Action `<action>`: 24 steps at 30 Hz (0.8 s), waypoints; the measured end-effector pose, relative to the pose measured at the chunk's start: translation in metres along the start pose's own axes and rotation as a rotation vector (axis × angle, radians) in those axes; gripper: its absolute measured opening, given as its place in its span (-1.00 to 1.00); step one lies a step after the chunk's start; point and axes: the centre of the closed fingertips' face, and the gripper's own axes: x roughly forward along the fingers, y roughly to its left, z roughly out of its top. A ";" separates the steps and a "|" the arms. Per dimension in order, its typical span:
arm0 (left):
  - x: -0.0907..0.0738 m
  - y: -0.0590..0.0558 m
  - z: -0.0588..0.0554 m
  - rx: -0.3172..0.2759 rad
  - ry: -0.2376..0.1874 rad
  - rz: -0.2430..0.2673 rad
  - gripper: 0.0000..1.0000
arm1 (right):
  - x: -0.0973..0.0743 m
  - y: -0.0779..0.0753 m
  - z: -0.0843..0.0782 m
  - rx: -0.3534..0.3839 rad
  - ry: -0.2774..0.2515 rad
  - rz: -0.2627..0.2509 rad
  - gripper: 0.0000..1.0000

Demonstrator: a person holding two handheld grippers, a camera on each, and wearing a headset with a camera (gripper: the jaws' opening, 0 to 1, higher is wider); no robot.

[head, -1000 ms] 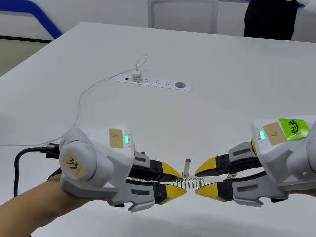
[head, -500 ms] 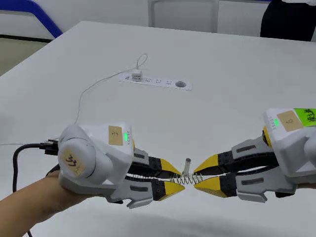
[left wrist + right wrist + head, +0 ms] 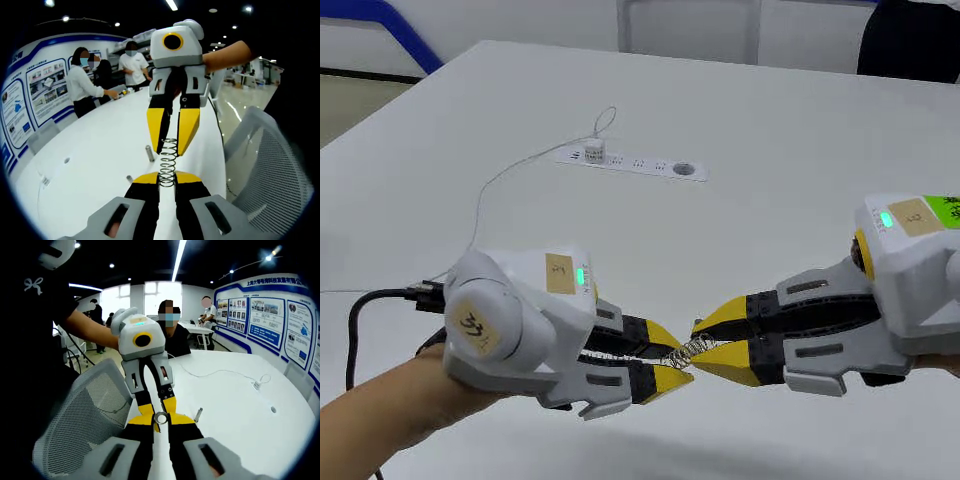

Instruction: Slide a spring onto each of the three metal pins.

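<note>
A small metal spring (image 3: 686,349) hangs level just above the white table (image 3: 770,180), stretched between my two grippers. My left gripper (image 3: 672,366) is shut on the spring's left end; in the left gripper view its yellow tips (image 3: 167,178) pinch the near coils of the spring (image 3: 168,159). My right gripper (image 3: 698,341) faces it tip to tip, and its jaws close on the other end. In the right gripper view the spring's end ring (image 3: 160,417) sits between the tips. A short metal pin (image 3: 149,152) stands upright on the table beside the spring, also seen as the pin (image 3: 198,414). A second pin (image 3: 129,178) is nearer.
A white power strip (image 3: 632,165) with a plug and a thin white cable lies at mid-table. A black cable (image 3: 365,315) trails from the left gripper. A mesh chair (image 3: 272,165) stands by the table's near edge. Several people stand in the background.
My right gripper has moved left towards the left one and narrowed its jaws onto the spring. The gap between the grippers has shrunk, and the right gripper now covers the pin in the head view.
</note>
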 end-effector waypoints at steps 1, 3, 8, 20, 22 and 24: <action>0.000 0.000 0.000 -0.001 -0.002 0.000 -0.80 | 0.000 0.000 0.001 0.002 -0.004 -0.002 -0.78; 0.000 0.000 0.002 -0.012 -0.012 -0.002 -0.80 | 0.001 0.000 0.004 0.019 -0.017 -0.005 -0.79; 0.001 0.000 0.003 -0.008 -0.012 0.000 -0.80 | 0.002 -0.001 0.008 0.042 -0.028 -0.016 -0.79; -0.003 0.008 0.004 -0.043 -0.033 0.035 -0.77 | 0.003 -0.007 0.011 0.046 -0.018 -0.056 -0.81; -0.006 0.011 0.006 -0.053 -0.045 0.049 -0.77 | 0.003 -0.009 0.014 0.048 -0.021 -0.062 -0.81; -0.008 0.015 0.006 -0.061 -0.052 0.060 -0.75 | 0.004 -0.012 0.014 0.037 -0.015 -0.071 -0.81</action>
